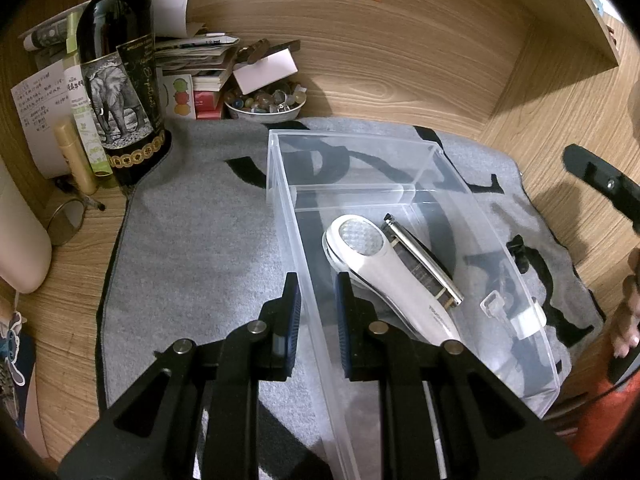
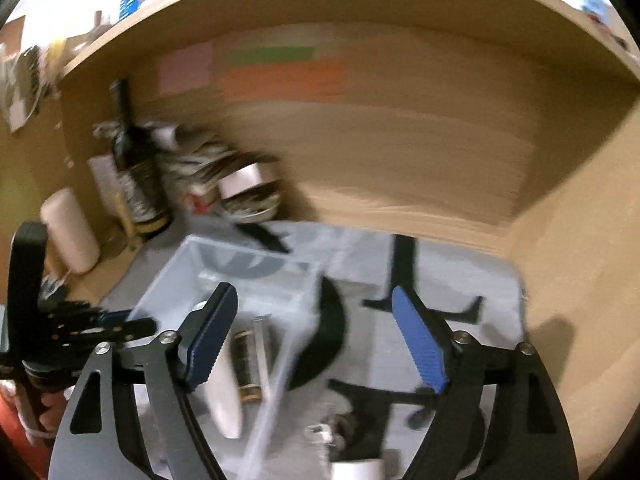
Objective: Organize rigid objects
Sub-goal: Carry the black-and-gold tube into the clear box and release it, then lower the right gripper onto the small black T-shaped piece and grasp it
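Observation:
A clear plastic bin [image 1: 400, 160] stands on a grey mat [image 1: 200, 220]. Inside lie a white handheld device [image 1: 384, 268] and a harmonica [image 1: 424, 264]. A key with a white tag [image 1: 508, 312] shows through the bin's right wall. My left gripper [image 1: 318, 312] straddles the bin's left wall, its fingers narrowly apart on either side of it. My right gripper [image 2: 316, 340] is open and empty above the bin [image 2: 240, 280]; the view is blurred. The white device [image 2: 224, 392] and harmonica [image 2: 248, 364] show below it.
A dark wine bottle [image 1: 120, 80], tubes, a stack of papers and a bowl of small stones [image 1: 264, 100] crowd the back left corner. Wooden desk walls enclose the back and right. The right gripper's black body [image 1: 604, 184] shows at the right edge.

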